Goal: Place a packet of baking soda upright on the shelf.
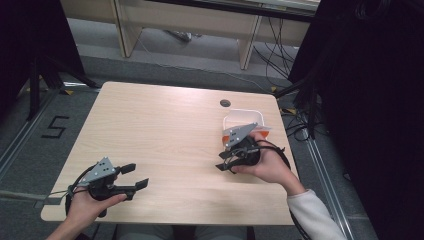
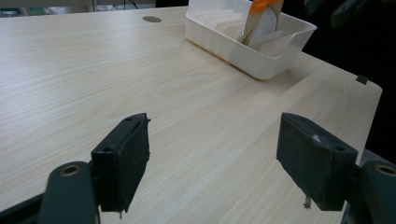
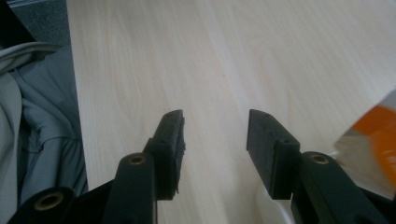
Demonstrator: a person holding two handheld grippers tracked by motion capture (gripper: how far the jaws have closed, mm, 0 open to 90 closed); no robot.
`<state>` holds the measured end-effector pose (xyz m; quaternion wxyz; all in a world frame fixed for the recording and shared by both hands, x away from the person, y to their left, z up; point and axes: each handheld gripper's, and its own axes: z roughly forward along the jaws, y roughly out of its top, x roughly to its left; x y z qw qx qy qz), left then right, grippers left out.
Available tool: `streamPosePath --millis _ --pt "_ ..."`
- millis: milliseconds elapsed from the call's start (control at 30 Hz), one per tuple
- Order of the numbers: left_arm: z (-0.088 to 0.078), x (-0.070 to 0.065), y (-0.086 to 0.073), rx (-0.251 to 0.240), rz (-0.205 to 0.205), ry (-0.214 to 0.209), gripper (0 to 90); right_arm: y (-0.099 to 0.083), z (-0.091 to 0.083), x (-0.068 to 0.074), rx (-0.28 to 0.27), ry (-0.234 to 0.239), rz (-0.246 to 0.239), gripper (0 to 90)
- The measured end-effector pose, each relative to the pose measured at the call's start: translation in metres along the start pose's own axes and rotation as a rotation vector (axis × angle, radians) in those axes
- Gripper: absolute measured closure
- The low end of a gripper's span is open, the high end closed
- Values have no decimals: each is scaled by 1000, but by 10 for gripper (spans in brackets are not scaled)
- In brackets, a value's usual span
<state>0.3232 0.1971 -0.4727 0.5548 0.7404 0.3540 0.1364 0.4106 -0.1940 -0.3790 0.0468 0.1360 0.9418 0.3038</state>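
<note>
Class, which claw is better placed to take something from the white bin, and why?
Probably the right claw: open, beside the white bin. The left claw, also open, is across the table.

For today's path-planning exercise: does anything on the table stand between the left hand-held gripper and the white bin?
Nothing visible does. Bare tabletop runs from the open left hand-held gripper to the white bin. The right hand-held gripper sits just in front of the bin, beside that path.
</note>
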Motion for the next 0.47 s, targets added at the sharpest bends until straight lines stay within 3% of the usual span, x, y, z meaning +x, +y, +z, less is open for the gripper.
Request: streamPosePath --millis 133,167,233,333,433,467 --pt "0 0 0 6 -1 8 246 -15 19 5 -1 22 15 565" --pt "0 -1 -1 7 -21 14 244 -19 23 7 -4 25 21 563" --pt "0 -1 -1 8 -25 14 241 -25 31 10 -6 36 29 555" --pt "1 -1 -2 10 -25 15 238 -32 40 14 20 52 30 540" --pt "2 -1 -2 10 -27 12 237 -33 41 15 24 53 21 529" --pt "2 0 -1 13 -10 7 236 -32 39 15 24 54 21 525"
